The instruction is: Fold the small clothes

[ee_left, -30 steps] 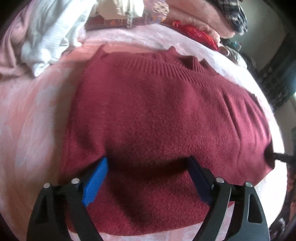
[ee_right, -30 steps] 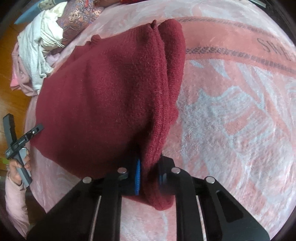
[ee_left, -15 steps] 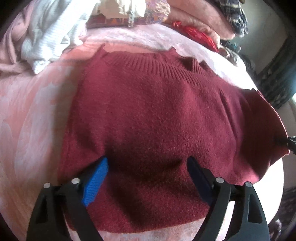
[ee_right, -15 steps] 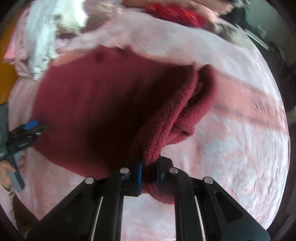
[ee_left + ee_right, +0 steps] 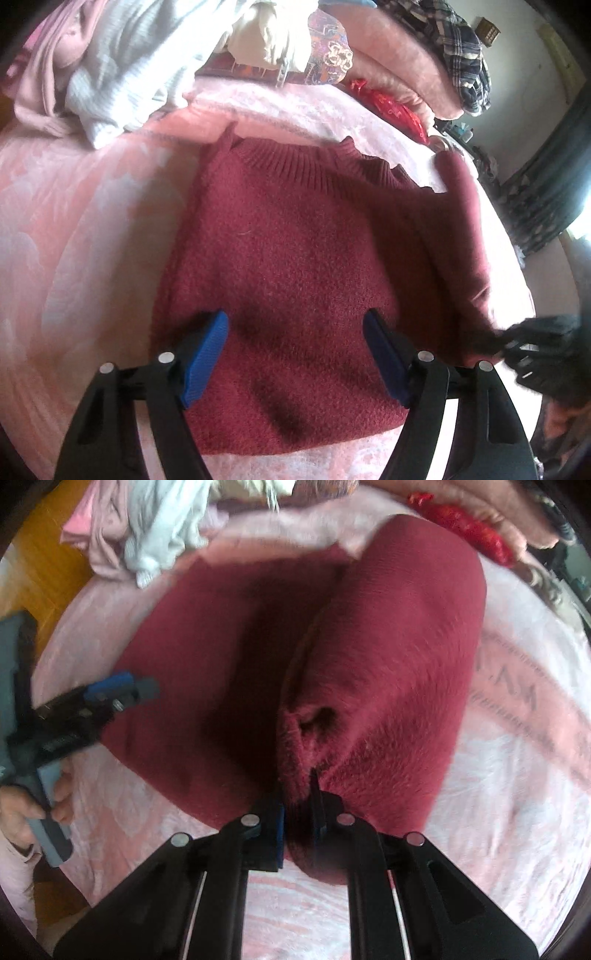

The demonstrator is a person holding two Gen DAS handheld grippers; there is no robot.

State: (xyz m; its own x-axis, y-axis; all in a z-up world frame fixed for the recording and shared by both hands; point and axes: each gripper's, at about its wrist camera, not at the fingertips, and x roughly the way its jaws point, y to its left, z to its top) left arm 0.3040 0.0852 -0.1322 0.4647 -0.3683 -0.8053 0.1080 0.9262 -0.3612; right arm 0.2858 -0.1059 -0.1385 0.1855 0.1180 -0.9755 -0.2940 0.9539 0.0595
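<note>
A dark red knit sweater (image 5: pixel 295 258) lies on a pink blanket (image 5: pixel 74 240), collar at the far side. My left gripper (image 5: pixel 295 354) is open, its blue pads resting on the sweater's near part. My right gripper (image 5: pixel 298 823) is shut on the sweater's side edge (image 5: pixel 388 686) and holds that part lifted and curled over the body. The right gripper also shows in the left wrist view (image 5: pixel 535 354) at the right, blurred. The left gripper shows in the right wrist view (image 5: pixel 110 690) at the left, held by a hand.
A pile of white and pink clothes (image 5: pixel 110 66) lies at the far left. Folded pink bedding (image 5: pixel 399 62), a plaid cloth (image 5: pixel 461 44) and a red item (image 5: pixel 391 107) lie at the far right. Wooden floor (image 5: pixel 44 565) shows beyond the bed's left edge.
My right gripper has lifted the sweater's side edge and carried it inward over the body. My left gripper has stayed open on the sweater.
</note>
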